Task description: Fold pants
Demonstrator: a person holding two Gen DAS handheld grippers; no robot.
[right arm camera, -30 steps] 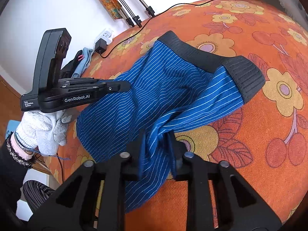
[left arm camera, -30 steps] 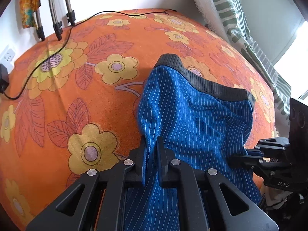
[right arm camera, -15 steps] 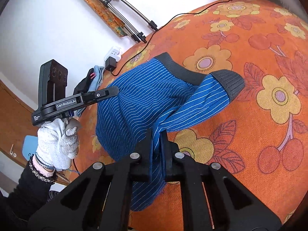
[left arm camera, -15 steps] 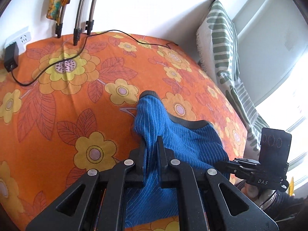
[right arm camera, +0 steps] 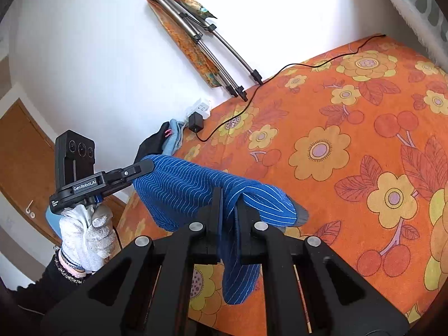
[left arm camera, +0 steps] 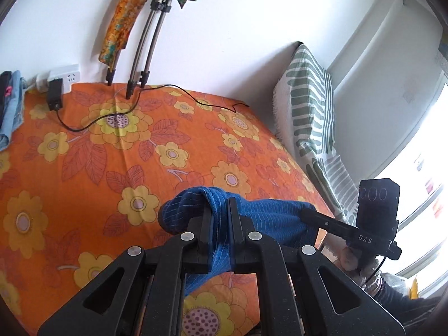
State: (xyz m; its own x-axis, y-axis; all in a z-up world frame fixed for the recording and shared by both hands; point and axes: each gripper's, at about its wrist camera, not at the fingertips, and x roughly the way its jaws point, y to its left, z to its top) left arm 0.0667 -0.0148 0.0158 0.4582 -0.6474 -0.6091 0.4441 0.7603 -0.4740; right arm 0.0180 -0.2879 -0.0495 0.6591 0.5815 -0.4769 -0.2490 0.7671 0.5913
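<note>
**Pants slung between both grippers, above the bed**

You have the blue pinstriped fabric pants (right arm camera: 196, 187) pinched in both tools: your left gripper (left arm camera: 219, 212) and right gripper (right arm camera: 228, 200) are each clamped nearly closed on a fold. The cloth spans sideways from one set of jaws to the other, sagging below them, lifted over the orange flowered bedspread (left arm camera: 84, 168). Neither hand is nearer; lowering it calls for both together.

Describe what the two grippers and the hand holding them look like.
Both grippers are matte black with silver rivets. The left gripper reads GenRobot.AI, the right gripper DAS; each carries a three-lens block. The left hand wears a white knit glove, black sleeve and beaded bracelet.
</note>
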